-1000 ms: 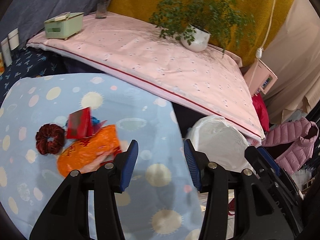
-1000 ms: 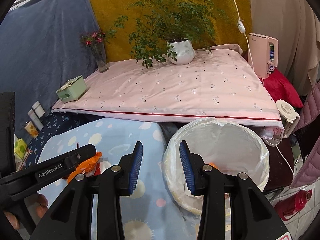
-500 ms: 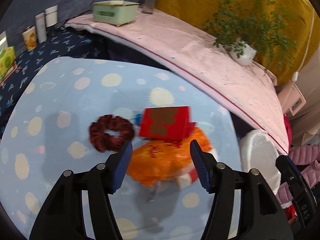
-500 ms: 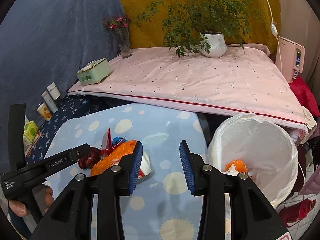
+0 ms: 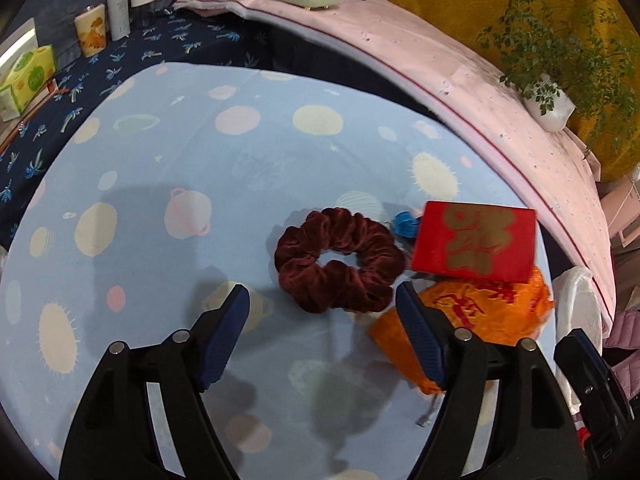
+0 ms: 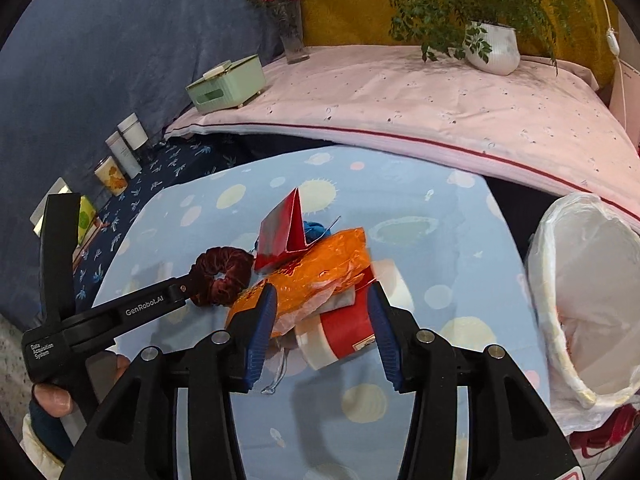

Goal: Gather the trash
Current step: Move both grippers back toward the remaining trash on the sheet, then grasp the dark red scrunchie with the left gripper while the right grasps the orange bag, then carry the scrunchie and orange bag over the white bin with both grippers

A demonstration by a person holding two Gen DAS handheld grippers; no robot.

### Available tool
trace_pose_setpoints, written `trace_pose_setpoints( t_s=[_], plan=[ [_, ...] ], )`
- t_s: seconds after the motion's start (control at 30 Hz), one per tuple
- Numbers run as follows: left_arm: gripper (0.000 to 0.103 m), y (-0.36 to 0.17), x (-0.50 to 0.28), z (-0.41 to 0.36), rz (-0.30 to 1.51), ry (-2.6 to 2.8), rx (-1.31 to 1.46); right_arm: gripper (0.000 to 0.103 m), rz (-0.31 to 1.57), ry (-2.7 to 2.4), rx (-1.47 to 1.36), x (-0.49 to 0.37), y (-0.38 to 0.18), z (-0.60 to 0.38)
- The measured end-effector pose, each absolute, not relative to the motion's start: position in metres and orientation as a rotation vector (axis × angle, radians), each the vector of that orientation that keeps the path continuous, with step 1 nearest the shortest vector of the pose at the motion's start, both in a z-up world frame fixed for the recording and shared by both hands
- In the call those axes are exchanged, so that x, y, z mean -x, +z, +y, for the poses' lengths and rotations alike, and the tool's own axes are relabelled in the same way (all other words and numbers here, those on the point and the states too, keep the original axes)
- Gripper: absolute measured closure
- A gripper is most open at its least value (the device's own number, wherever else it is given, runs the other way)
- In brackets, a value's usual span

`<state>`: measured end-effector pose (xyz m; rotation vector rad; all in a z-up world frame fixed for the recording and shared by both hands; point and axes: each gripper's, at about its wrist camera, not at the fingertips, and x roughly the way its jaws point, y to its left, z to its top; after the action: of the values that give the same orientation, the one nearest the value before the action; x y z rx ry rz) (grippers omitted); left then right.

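A pile of trash lies on the blue spotted tablecloth (image 5: 160,184): a dark red velvet scrunchie (image 5: 338,260), a red box with gold print (image 5: 476,246), an orange plastic bag (image 5: 480,312), a small blue scrap (image 5: 404,224) and a red-and-white paper cup (image 6: 348,324). My left gripper (image 5: 322,336) is open just short of the scrunchie. My right gripper (image 6: 322,324) is open with the cup and the end of the orange bag (image 6: 308,276) between its jaws. The scrunchie (image 6: 222,276) and red box (image 6: 286,234) show behind it.
A white-lined trash bin (image 6: 580,300) stands off the table's right edge. Behind is a pink-covered surface (image 6: 420,100) with a green tissue box (image 6: 226,84), a vase (image 6: 292,36) and a potted plant (image 6: 492,46). Jars and boxes (image 5: 116,12) line the far left.
The left gripper has swung left from the bag and box to the scrunchie and come closer. The right gripper has turned from the bin to the trash pile and closed in on the cup.
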<state>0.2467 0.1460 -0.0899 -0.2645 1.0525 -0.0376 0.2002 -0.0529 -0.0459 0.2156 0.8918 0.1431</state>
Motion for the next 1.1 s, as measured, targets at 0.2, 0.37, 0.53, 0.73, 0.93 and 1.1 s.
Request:
trace_pose_setpoints(
  t_s=[0.2,0.37,0.53,0.73,0.93,1.1],
  plan=[
    [0.033,-0.109,-0.264,0.147,1.078,-0.071,0.272,0.057,0.946,0.187,-0.229,-0.209,-0.066,-0.032],
    [0.051,-0.114,-0.274,0.142,1.084,-0.111,0.277,0.068,0.973,0.206,-0.227,-0.215,-0.079,-0.019],
    [0.083,-0.113,-0.276,0.14,1.086,-0.132,0.268,0.092,0.98,0.216,-0.235,-0.217,-0.082,-0.018],
    [0.089,-0.104,-0.268,0.142,1.068,-0.14,0.274,0.101,0.939,0.227,-0.243,-0.212,-0.066,-0.023],
    [0.09,-0.078,-0.254,0.138,1.018,-0.153,0.274,0.101,0.861,0.231,-0.239,-0.202,-0.034,-0.032],
    [0.091,-0.049,-0.239,0.125,0.97,-0.172,0.256,0.101,0.788,0.229,-0.243,-0.191,-0.005,-0.046]
  ],
)
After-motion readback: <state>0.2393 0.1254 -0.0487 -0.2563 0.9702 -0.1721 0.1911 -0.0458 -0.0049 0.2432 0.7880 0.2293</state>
